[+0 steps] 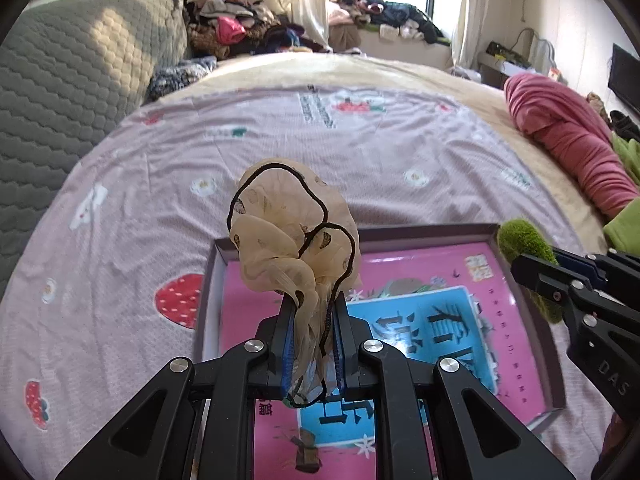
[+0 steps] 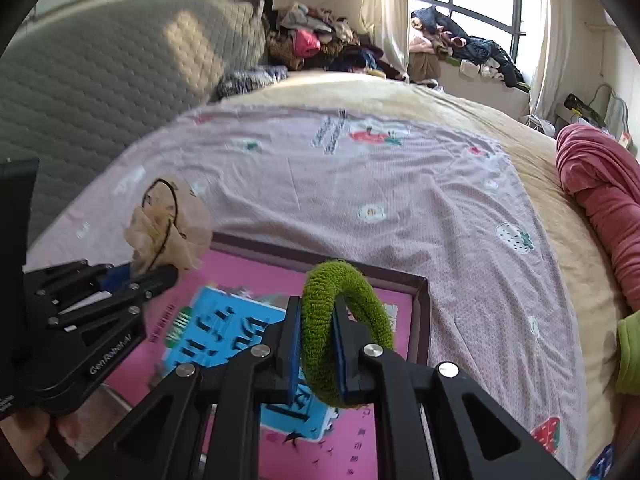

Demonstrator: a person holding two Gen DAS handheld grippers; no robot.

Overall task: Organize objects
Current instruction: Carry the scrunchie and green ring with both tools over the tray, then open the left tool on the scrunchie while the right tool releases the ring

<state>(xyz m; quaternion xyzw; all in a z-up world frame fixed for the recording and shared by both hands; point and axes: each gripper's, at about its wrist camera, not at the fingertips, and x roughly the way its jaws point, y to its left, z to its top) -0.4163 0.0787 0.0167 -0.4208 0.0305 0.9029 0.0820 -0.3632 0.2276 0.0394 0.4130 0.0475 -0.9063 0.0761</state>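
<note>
Beside box (image 1: 556, 360), red bolster (image 1: 568, 136).

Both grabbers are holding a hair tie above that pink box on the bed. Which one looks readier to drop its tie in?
Probably the left gripper: its beige scrunchie hangs over the box interior. The right gripper, clamping the green scrunchie, sits nearer the box's corner.

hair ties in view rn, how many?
2. The beige sheer ruffled scrunchie with black trim is clamped in the left gripper; the fuzzy green ring-shaped hair tie is clamped in the right gripper. More may sit hidden behind the grippers.
</note>
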